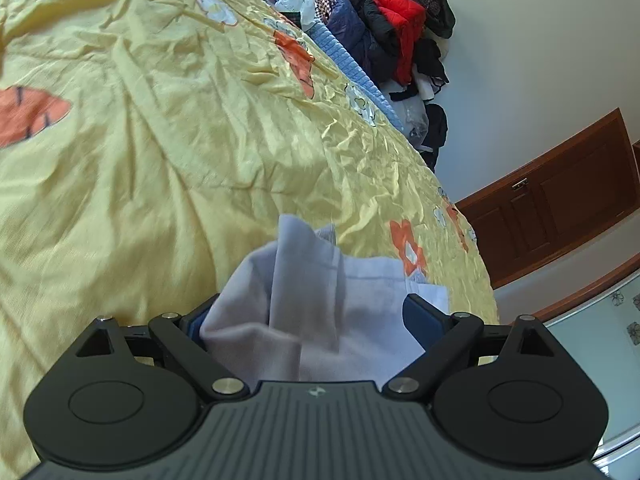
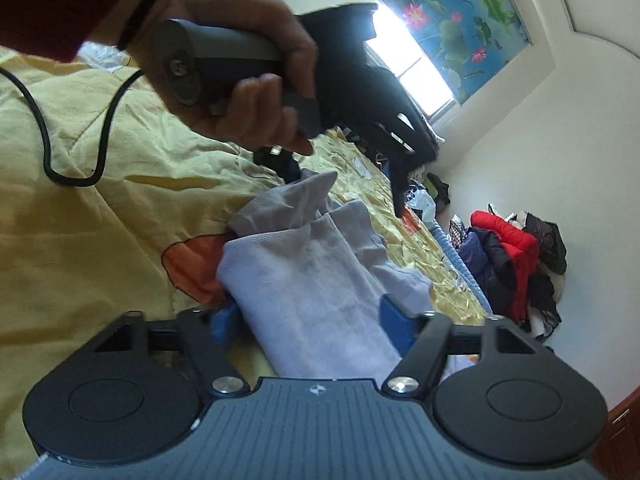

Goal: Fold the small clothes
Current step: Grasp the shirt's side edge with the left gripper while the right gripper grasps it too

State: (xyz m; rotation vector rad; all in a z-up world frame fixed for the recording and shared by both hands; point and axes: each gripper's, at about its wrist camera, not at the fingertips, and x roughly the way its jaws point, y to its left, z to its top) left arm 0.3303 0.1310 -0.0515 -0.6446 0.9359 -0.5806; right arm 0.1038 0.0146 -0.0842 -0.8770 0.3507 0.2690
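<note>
While folding goes on: 1 pale lilac garment (image 1: 316, 312), bunched, on bed (image 1: 132, 168).
Progress: early/mid; no neat fold yet, flattening + folding left.
Left hand-held gripper (image 1: 316, 320): spread wide, cloth betw. fingers, not pinched.
Right hand-held gripper (image 2: 312, 320): cloth betw. pads; grip — can't tell.
Count: garments 1, grippers 2, clothes pile (image 1: 400, 28) 1.

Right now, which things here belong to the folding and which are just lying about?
In the job: pale lavender garment, left gripper, right gripper, yellow flowered bedsheet.

Lying about: heap of jackets, plastic bag, wooden cabinet, lotus picture.
</note>
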